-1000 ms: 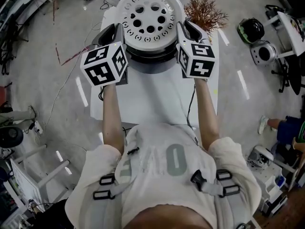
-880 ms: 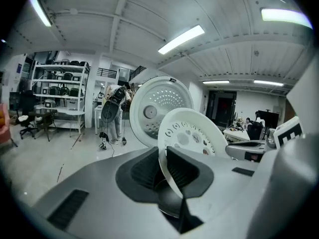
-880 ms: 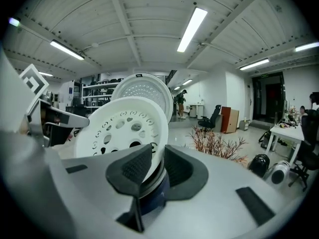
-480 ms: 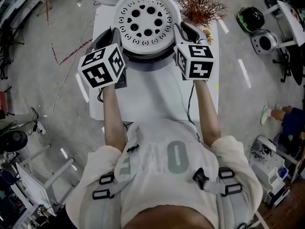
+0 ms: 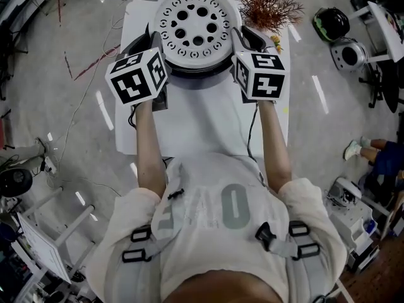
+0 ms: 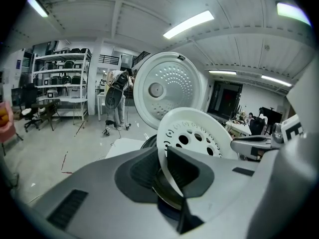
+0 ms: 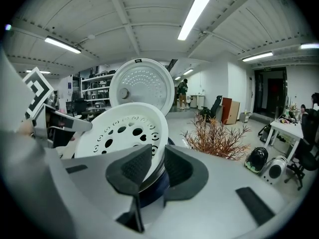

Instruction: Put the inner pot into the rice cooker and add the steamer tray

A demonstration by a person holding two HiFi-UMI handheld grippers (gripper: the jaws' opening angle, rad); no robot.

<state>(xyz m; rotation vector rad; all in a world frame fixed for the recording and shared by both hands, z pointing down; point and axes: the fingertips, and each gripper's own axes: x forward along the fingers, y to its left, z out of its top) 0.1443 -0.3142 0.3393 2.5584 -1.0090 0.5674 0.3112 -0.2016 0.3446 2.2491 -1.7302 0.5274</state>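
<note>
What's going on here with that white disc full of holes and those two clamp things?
A person holds a two-jaw gripper in each hand. The left gripper and the right gripper are each clamped on an opposite edge of the white steamer tray, which sits right over the opening of the rice cooker on the white table. The cooker's lid stands open behind it. Whether the tray is fully seated yet can't be told.
</note>
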